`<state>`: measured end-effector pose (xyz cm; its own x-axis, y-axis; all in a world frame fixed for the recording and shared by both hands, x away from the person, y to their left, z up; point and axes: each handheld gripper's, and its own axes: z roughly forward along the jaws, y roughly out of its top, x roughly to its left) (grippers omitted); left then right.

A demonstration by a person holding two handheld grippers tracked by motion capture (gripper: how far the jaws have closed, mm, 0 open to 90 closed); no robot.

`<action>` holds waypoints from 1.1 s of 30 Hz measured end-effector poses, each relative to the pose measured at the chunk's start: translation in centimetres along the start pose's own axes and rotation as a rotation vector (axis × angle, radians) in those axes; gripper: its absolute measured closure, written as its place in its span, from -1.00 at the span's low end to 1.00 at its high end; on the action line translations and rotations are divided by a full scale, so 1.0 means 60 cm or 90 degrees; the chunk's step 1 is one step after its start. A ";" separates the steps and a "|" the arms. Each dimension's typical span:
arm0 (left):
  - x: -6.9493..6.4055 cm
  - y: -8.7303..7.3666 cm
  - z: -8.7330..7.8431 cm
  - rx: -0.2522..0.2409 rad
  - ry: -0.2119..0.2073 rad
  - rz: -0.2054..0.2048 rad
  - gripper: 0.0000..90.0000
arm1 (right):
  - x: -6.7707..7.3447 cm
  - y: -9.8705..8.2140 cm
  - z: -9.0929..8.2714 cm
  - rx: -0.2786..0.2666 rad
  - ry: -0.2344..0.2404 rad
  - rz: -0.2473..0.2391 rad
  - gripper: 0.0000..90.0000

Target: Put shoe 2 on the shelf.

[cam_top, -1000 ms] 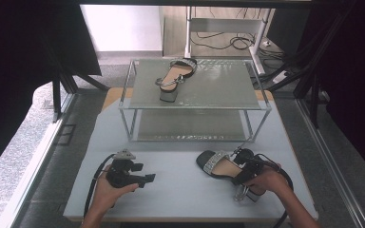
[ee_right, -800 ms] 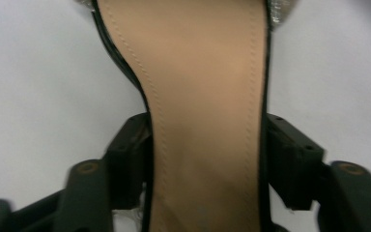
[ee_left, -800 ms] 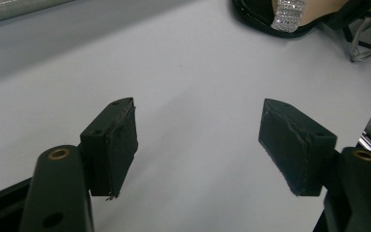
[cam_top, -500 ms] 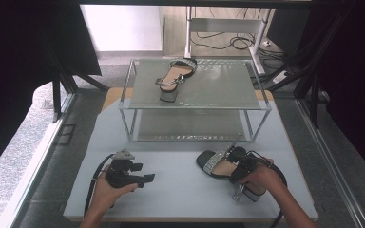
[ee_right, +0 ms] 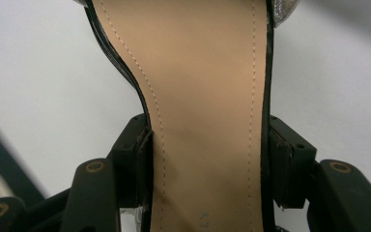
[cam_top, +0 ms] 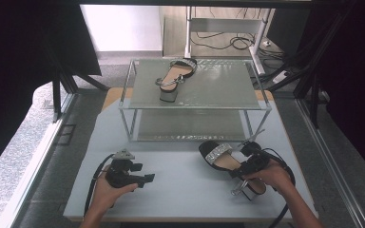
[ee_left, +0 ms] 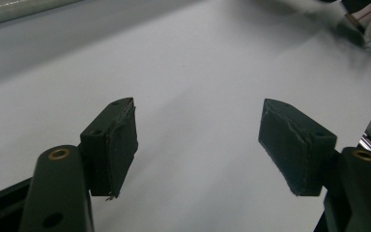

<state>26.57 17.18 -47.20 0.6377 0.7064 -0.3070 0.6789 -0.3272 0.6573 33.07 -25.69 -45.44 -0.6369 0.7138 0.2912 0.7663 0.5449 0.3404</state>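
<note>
Right gripper (ee_right: 207, 164) pinches my black tan-insoled heeled sandal (ee_right: 207, 96) at mid-sole on grey table (cam_top: 180, 190) — left gripper (ee_left: 198, 140) gapes wide, empty, nr front edge.

Over the last second the right gripper (cam_top: 247, 164) slid a little toward 9 o'clock along the desk (cam_top: 185, 190), and the hand behind it (cam_top: 271, 175) followed. The black sandal (cam_top: 228, 164) clamped across its sole between the jaws shifted the same way, its heel end (cam_top: 247, 187) ending slightly nearer 6 o'clock than a second ago.
</note>
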 end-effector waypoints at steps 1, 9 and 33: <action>0.000 0.000 0.000 0.000 0.000 0.000 -0.33 | 0.005 -0.004 -0.014 -0.023 0.016 -0.003 -0.04; -0.001 -0.001 -0.001 -0.002 0.000 -0.001 -0.33 | 0.025 -0.005 -0.060 -0.081 0.043 -0.021 -0.04; 0.000 -0.001 -0.004 -0.011 -0.001 0.000 -0.32 | 0.067 0.082 -0.189 -0.176 0.028 -0.049 -0.04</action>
<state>26.47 17.38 -47.06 0.6383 0.7054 -0.3081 0.6728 -0.3167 0.6687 33.35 -25.13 -32.47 -0.7002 0.6520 0.2909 0.6669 0.4519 0.5924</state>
